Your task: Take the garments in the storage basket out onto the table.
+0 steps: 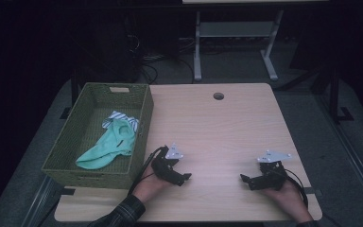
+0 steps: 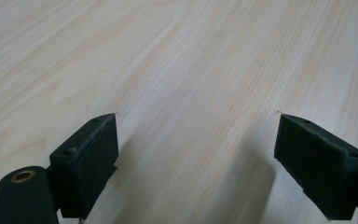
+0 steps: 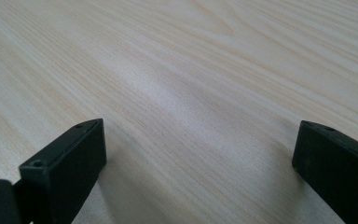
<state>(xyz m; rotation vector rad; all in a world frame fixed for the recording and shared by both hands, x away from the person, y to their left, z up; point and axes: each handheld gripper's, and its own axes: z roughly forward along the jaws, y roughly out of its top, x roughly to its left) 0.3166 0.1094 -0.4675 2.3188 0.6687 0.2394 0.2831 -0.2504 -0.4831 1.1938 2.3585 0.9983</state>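
A green woven basket (image 1: 142,118) stands on the left of the light wooden table (image 1: 217,127). Inside it lie a mint green cloth (image 1: 108,146) and a striped cloth (image 1: 118,116) partly under it. My left gripper (image 1: 185,178) rests low over the table near the front, just right of the basket, pointing right. Its jaws stand wide apart with bare wood between them (image 2: 196,135). My right gripper (image 1: 244,178) rests near the front right, pointing left toward the other one. It is open too, with nothing but table between its fingers (image 3: 198,140).
A round cable hole (image 1: 218,96) sits near the table's far edge. Beyond the table stand a white desk frame (image 1: 198,47) and cables on a dark floor. The stretch of tabletop between the two grippers and toward the far edge is bare wood.
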